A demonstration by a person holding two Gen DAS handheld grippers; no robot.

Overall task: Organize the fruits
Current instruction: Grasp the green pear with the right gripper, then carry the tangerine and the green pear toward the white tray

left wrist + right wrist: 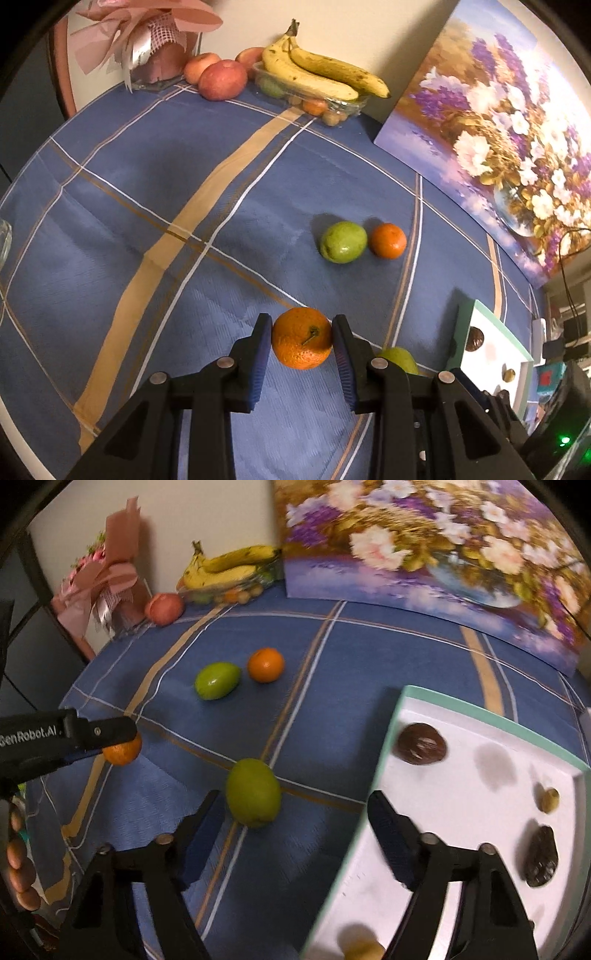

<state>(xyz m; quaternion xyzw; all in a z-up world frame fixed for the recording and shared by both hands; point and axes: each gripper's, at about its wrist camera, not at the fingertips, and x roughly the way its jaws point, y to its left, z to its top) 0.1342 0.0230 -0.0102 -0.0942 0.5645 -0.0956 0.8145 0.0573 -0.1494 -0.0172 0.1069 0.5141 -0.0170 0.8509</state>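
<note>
My left gripper (302,341) is shut on an orange tangerine (301,338) just above the blue checked cloth; it also shows in the right wrist view (122,751). A green fruit (342,242) and a second tangerine (388,240) lie side by side further out on the cloth. My right gripper (295,834) is open, with another green fruit (253,792) lying just ahead of its left finger. A white tray with a green rim (373,786) holds several dark and yellowish fruits at the right.
Bananas (321,72) rest on a clear container of small fruit at the back, with red apples (222,79) beside it. A pink wrapped bouquet (147,40) stands at the back left. A flower painting (498,122) leans against the wall.
</note>
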